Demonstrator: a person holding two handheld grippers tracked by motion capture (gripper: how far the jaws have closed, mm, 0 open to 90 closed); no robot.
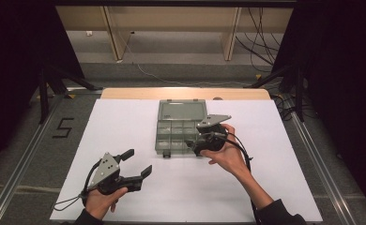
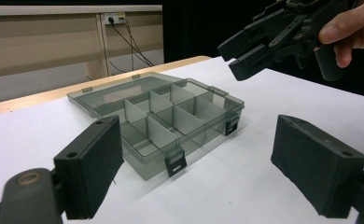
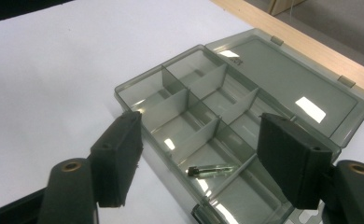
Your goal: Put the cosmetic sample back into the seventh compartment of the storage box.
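Tube (image 3: 213, 171) lies in box (image 3: 124, 95) between open right claw (image 3: 199, 158) jaws.

A white sheet covers the bench (image 1: 125, 140), leaving a strip of bare wood along the far edge. A clear grey compartment box (image 1: 179, 127) sits near the middle of the far half, its lid laid back flat toward the far edge and its dividers showing. The right tool (image 1: 194, 146) hangs over the box's near right corner, held in the person's right hand (image 1: 225, 152), with a grey three-cornered plate on top and a cable trailing back along the forearm. The left tool (image 1: 137, 162) rests toward the near left corner of the bench, well apart from the box, jaws spread wide with nothing between them, held by the left hand (image 1: 101, 200).
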